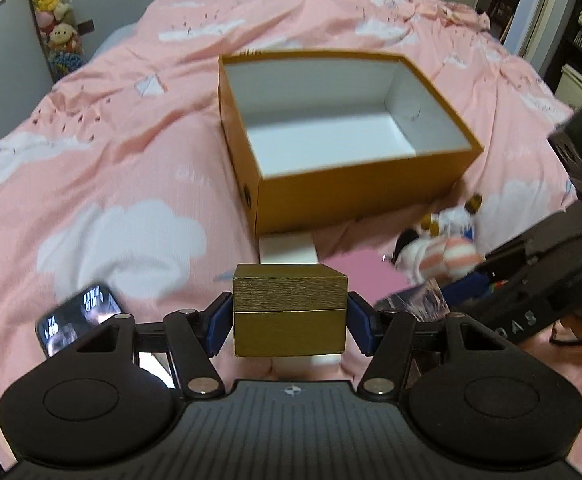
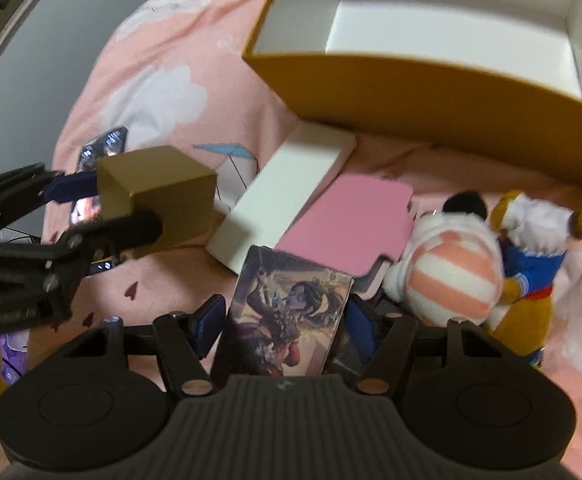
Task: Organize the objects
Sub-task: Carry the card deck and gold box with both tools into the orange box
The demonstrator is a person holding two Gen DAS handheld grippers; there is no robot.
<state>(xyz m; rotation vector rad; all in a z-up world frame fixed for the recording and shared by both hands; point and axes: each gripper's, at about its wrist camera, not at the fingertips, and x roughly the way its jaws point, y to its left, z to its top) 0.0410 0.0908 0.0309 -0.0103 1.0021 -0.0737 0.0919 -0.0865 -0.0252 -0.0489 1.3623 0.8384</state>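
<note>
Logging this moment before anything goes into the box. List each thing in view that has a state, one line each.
Left gripper: shut on small gold box.
Small gold box: lid closed, held off the bed.
Right gripper: shut on illustrated card box.
Illustrated card box: held upright.
Large orange box: open, nothing inside.
White box: lying on bed.
Pink case: lying flat.
Plush toys: lying beside the large box.

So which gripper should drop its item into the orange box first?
Left, probably. The left gripper holds the gold box lifted, squarely facing the open orange box. The right gripper with its illustrated card box sits lower, below the rim.
</note>
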